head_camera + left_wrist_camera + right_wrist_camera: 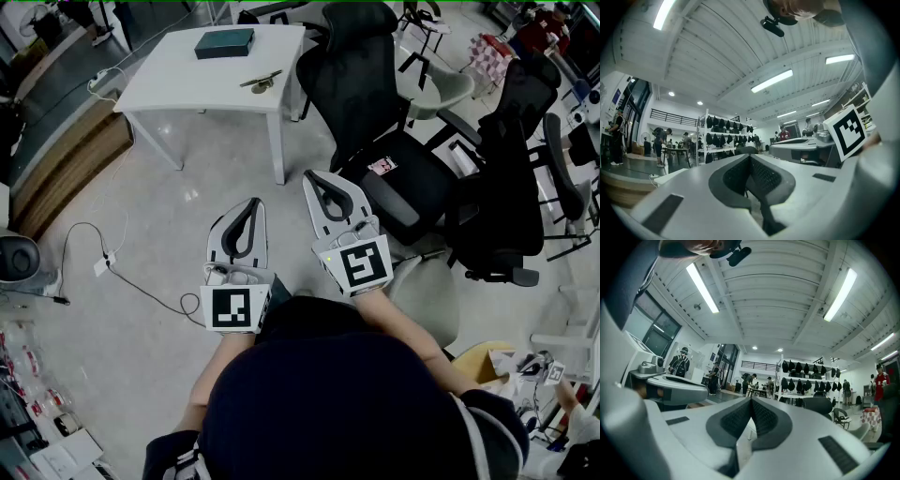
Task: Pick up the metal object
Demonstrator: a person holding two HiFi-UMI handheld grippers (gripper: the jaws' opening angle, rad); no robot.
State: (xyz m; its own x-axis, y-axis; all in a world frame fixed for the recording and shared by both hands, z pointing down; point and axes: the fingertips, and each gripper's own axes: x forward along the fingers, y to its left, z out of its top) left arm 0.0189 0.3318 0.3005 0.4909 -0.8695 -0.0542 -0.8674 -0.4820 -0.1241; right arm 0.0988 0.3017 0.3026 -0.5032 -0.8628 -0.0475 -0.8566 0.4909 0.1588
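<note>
White table (178, 80) bears metal object (261, 82), untouched.

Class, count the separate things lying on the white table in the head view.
2. A dark green box lies toward the white table's far side; the metal object lies near its right edge. Too small to rule out extra pieces.

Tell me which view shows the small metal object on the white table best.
The head view: the small metal object lies on the white table, near the dark green box. Neither gripper view shows it.
</note>
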